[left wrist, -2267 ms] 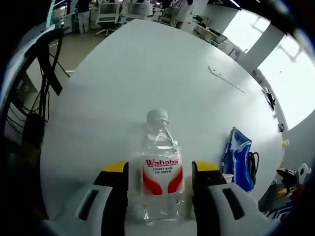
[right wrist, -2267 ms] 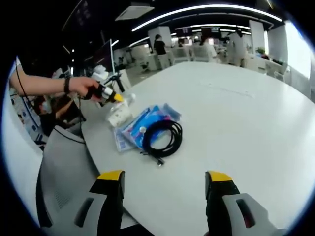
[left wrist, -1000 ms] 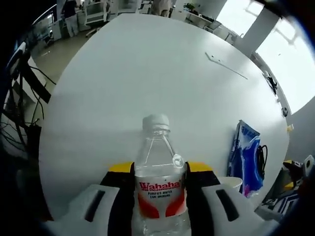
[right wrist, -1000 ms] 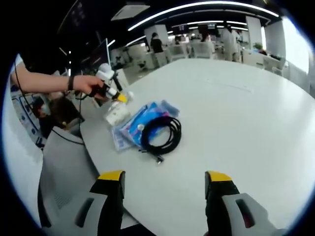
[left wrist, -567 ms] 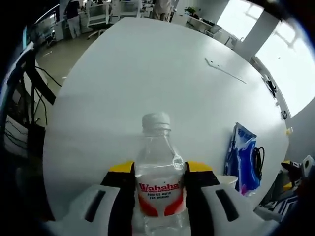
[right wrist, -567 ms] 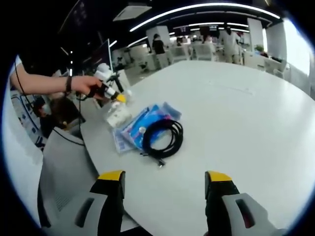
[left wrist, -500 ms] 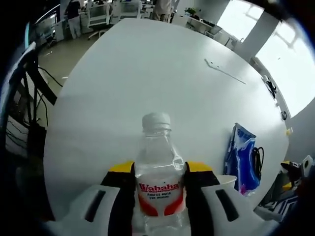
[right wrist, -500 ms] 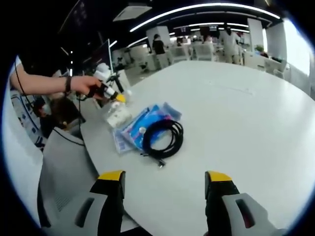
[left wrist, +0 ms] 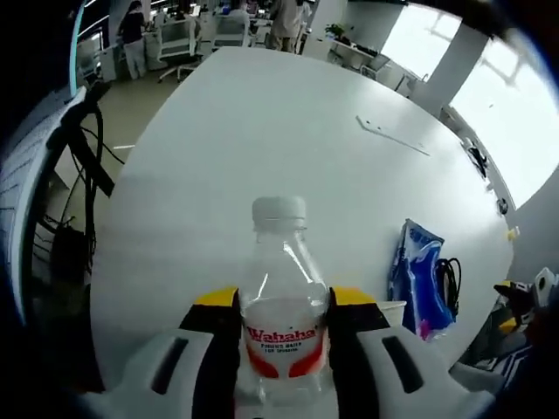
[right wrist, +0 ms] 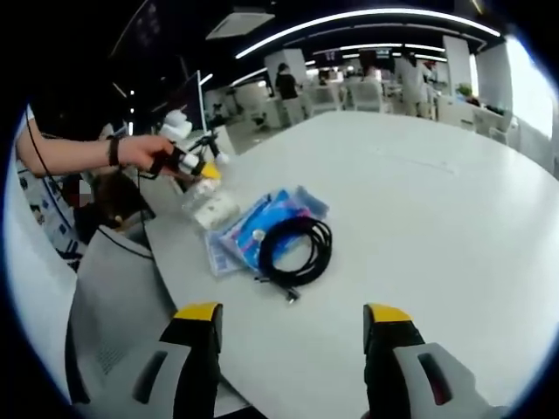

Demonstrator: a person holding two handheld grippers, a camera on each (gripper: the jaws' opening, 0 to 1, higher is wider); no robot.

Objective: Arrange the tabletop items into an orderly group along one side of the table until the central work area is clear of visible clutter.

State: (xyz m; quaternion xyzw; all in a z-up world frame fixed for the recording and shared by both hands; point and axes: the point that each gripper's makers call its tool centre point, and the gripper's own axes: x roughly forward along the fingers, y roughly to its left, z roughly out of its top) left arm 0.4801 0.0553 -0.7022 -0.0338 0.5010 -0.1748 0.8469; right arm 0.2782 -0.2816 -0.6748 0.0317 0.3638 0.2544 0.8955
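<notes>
The left gripper (left wrist: 284, 314) has closed on the clear plastic water bottle with a red-and-white label (left wrist: 281, 305), which a couple of seconds ago stood loose between its open jaws. It now holds the bottle near the table edge, close to the blue plastic packet (left wrist: 413, 275) and coiled black cable (right wrist: 295, 247). The right gripper (right wrist: 293, 336) still hangs open and empty over the round white table (right wrist: 419, 209). The grouping looks well under way.
</notes>
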